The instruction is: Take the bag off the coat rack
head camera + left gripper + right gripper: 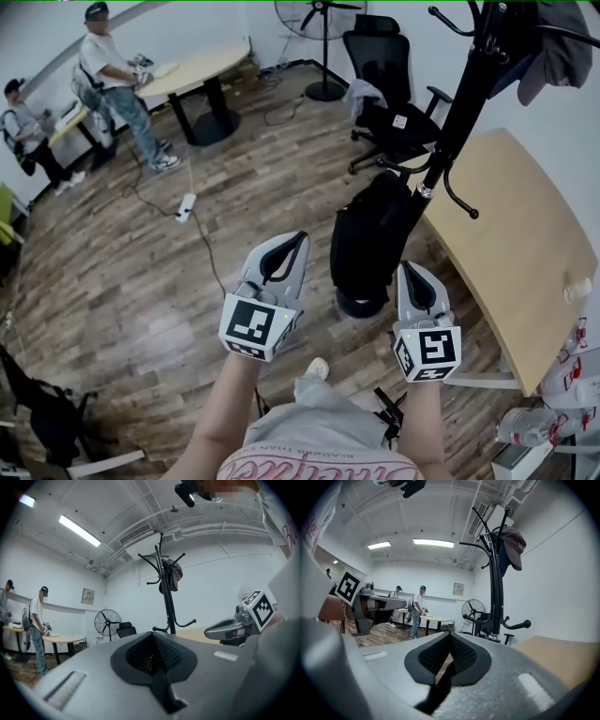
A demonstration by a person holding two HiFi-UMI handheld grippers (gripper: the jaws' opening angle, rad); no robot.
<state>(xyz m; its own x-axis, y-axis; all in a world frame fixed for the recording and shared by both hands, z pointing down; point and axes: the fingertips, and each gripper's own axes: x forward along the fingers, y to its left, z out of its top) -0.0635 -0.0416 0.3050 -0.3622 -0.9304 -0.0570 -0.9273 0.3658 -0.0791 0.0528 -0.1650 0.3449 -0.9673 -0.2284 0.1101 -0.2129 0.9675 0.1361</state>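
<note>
- Head view: the bag [368, 242] is a black backpack, soft and slumped, with a rounded top and a dull, plain surface.
- It hangs low on the coat rack [457, 105], from one of the lower hooks, pressed against the black pole. Its bottom reaches down to just above the rack's base on the wood floor [141, 281].
- The left gripper [298, 240] is just left of the bag and the right gripper [411, 269] is just below and to its right. Neither touches it.
- A curved wooden table [516, 234] stands right of the rack, and a black office chair [389, 80] is behind it.
- A dark cap [561, 47] hangs at the top of the rack.
- Left gripper view: the left gripper [151, 653] has its jaws pressed together with nothing between them.
- The coat rack [168, 603] rises straight ahead with the cap [172, 576] on an upper hook. The bag cannot be made out here.
- The right gripper [224, 629] shows at the right edge.
- Right gripper view: the right gripper [449, 657] also has its jaws closed on nothing.
- The coat rack [494, 590] stands close on the right, with the cap [513, 543] high up. The gripper's own body hides the lower part where the bag would be.
</note>
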